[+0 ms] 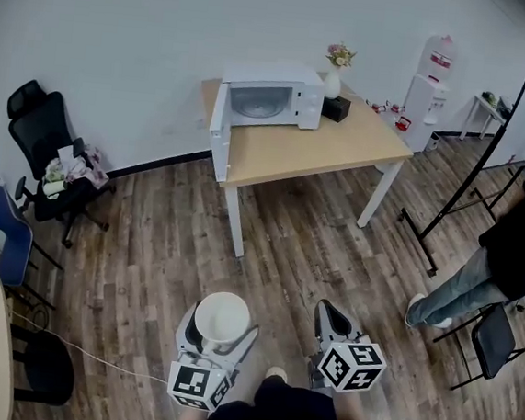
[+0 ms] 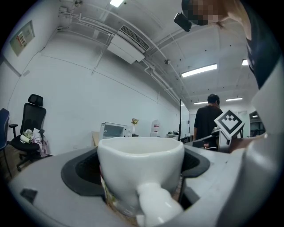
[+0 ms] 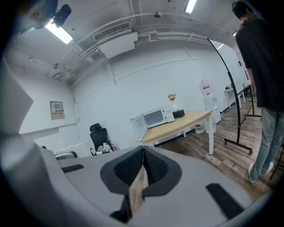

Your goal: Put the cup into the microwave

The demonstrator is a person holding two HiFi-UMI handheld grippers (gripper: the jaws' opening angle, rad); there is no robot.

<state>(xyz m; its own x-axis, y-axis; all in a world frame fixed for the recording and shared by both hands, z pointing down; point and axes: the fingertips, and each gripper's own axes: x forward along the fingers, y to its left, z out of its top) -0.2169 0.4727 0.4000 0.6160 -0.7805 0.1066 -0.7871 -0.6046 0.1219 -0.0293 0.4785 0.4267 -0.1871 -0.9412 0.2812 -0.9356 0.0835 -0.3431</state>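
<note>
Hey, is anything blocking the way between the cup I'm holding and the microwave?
Nothing visible does. The cup sits in the left gripper, the microwave on the table has its door swung open, and only floor lies between them.

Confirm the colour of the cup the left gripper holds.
White. The cup shows best in the left gripper view, close up.
</note>
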